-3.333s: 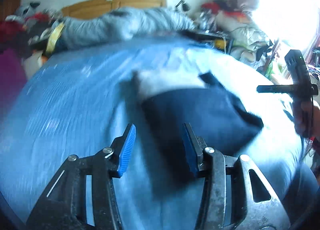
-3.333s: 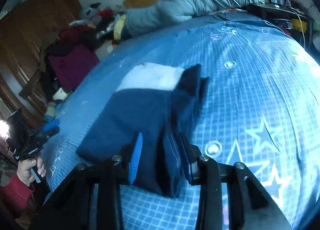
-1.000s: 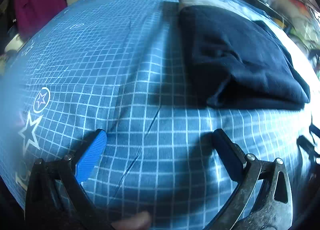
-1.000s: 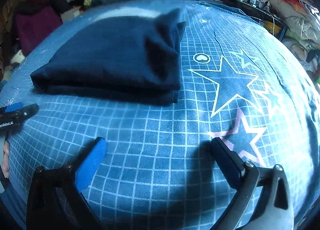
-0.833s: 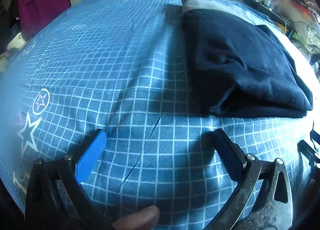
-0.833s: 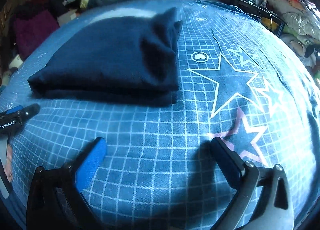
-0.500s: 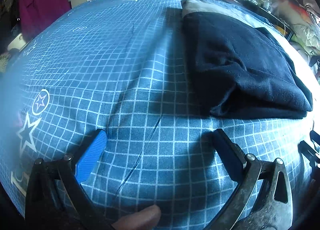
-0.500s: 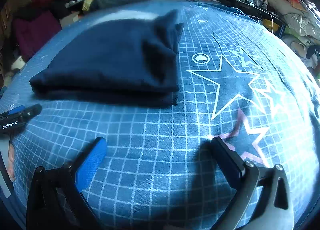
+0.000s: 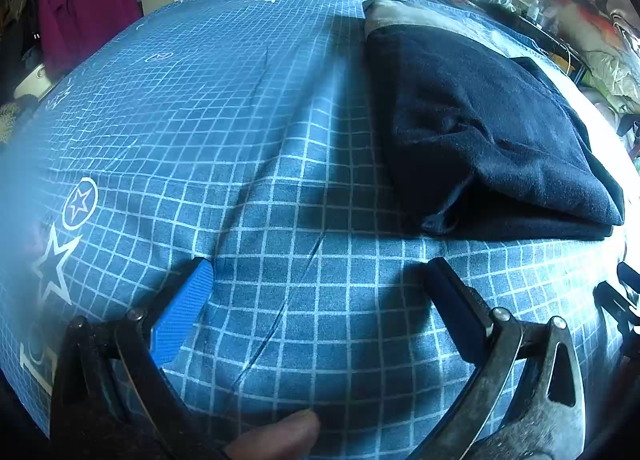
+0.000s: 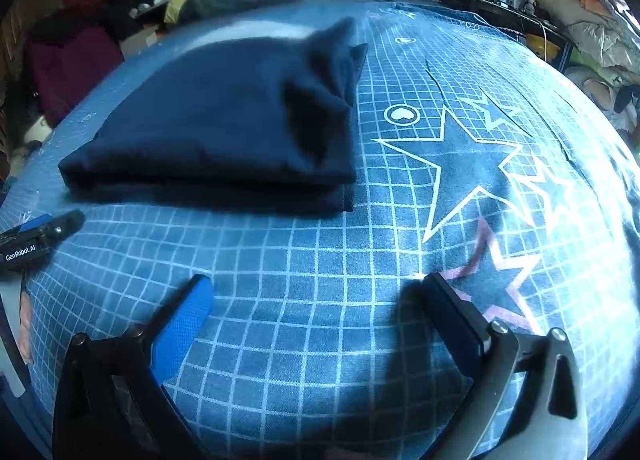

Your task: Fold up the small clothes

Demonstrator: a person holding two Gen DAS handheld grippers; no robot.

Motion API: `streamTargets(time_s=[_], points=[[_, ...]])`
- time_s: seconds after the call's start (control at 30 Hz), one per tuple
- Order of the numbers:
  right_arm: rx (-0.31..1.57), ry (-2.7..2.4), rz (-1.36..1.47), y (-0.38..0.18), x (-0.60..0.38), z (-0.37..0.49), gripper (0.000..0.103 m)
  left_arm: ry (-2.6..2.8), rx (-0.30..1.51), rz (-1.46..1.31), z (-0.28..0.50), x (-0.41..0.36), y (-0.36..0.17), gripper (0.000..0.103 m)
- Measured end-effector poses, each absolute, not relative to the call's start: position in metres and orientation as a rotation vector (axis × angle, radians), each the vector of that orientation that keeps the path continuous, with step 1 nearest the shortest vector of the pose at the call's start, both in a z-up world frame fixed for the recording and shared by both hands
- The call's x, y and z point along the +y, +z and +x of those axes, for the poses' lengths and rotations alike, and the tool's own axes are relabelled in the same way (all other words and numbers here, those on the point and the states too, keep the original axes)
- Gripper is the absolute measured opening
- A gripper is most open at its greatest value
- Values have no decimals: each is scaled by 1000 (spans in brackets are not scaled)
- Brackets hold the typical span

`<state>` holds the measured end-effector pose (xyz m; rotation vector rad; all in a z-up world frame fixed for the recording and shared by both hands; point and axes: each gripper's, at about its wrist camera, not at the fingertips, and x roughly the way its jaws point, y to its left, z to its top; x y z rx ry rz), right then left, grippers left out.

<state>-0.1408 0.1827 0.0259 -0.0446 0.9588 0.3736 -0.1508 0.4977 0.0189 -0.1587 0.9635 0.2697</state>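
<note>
Your left gripper and right gripper both gape wide, empty. The folded navy garment lies beyond them on the blue grid sheet.

Dark navy garment, folded flat; white edge at far end

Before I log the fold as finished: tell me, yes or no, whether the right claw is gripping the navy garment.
No, the right claw is open over bare bedsheet, short of the folded navy garment.
</note>
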Motion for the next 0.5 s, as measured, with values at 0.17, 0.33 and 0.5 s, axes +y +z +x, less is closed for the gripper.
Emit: streamTargets(time_s=[0.17, 0.33, 0.5], points=[[957, 371, -42, 25, 184, -140, 103, 271, 964, -156, -151, 498, 19, 103], [956, 370, -43, 25, 184, -139, 103, 270, 961, -159, -151, 498, 20, 103], [957, 371, -43, 25, 183, -139, 103, 272, 959, -163, -153, 496, 20, 103]])
